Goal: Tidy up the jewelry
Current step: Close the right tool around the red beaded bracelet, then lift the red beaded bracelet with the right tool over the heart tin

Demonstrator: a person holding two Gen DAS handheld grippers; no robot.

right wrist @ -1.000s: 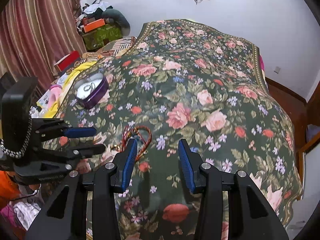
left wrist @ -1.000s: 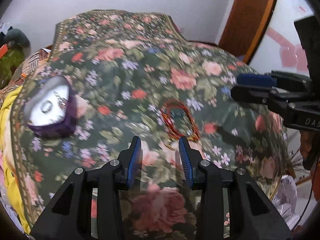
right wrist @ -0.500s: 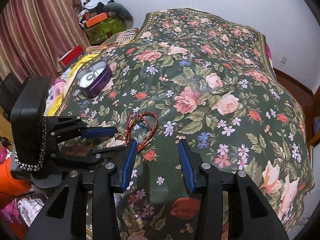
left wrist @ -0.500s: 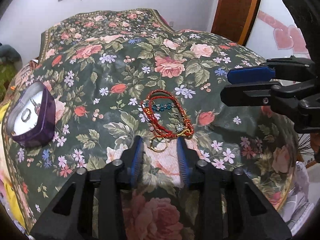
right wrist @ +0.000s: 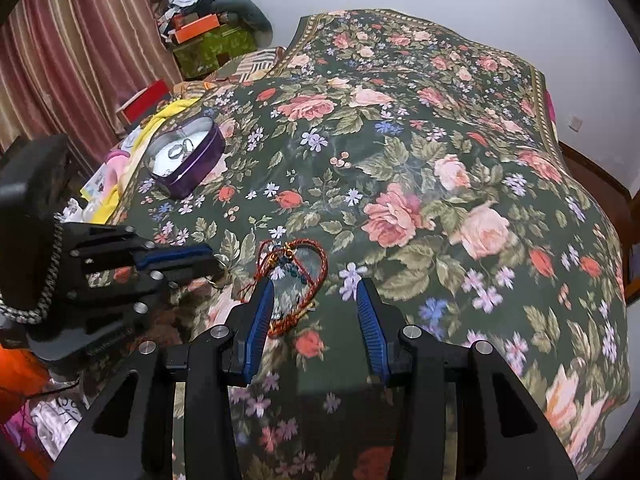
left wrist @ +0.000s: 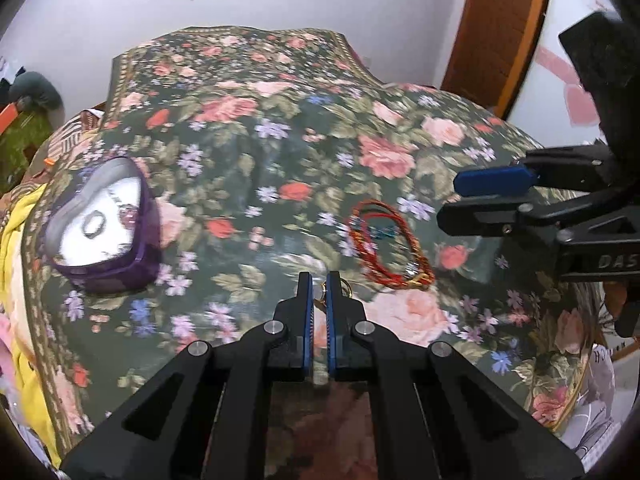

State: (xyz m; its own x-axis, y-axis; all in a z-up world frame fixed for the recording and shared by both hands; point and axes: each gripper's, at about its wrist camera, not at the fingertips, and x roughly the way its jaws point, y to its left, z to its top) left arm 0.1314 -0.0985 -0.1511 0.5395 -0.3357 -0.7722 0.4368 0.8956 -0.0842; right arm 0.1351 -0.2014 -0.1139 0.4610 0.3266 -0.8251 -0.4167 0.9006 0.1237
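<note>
My left gripper (left wrist: 319, 280) is shut on a gold ring (left wrist: 345, 289) just above the floral bedspread (left wrist: 280, 140); it also shows in the right wrist view (right wrist: 208, 260). A bundle of red and orange cord bracelets (left wrist: 386, 240) lies just right of it, also in the right wrist view (right wrist: 292, 280). A purple heart-shaped tin (left wrist: 104, 232) with rings inside sits open at the left, also in the right wrist view (right wrist: 186, 156). My right gripper (right wrist: 316, 292) is open and empty, hovering over the near end of the bracelets; it also shows in the left wrist view (left wrist: 472, 200).
The bedspread (right wrist: 440, 160) covers a bed. Yellow cloth (left wrist: 16, 240) and clutter lie along its left edge. Boxes (right wrist: 200, 28) and a striped curtain (right wrist: 60, 60) stand at the back left. A wooden door frame (left wrist: 496, 28) is at the right.
My left gripper has closed on the gold ring and lifted slightly back from the bracelets. My right gripper has edged closer over the bracelets, still open.
</note>
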